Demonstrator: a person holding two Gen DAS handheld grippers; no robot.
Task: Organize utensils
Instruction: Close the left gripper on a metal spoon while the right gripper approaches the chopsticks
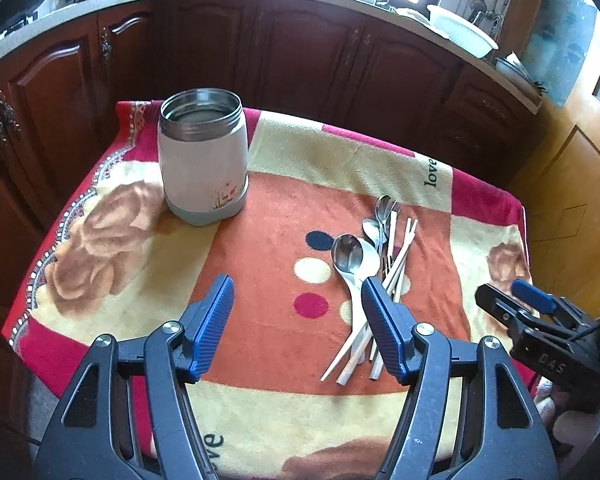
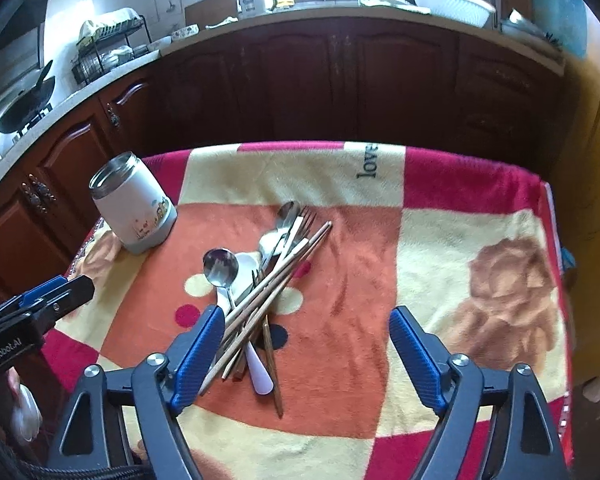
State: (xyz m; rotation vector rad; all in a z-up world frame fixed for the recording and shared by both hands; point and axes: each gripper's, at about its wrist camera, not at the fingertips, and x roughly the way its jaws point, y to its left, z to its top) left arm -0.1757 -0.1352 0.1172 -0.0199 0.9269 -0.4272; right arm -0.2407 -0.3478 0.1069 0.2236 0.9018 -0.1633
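Observation:
A pile of utensils (image 1: 374,268) (image 2: 260,280) lies on the patterned blanket: steel spoons, a white spoon, a fork and several chopsticks. A white steel-rimmed jar (image 1: 204,156) (image 2: 134,208) stands upright and uncovered at the blanket's far left. My left gripper (image 1: 298,300) hovers open just left of the pile, its right finger over the handles, nothing between the pads. My right gripper (image 2: 306,328) is open above the blanket right of the pile, its left finger over the chopstick ends. Each gripper shows at the edge of the other's view.
The blanket (image 1: 300,208) (image 2: 440,240) covers a small table, with edges dropping off at far and right sides. Dark wooden cabinets (image 1: 300,52) run behind under a counter with a white basin (image 1: 462,30) and a dish rack (image 2: 108,52).

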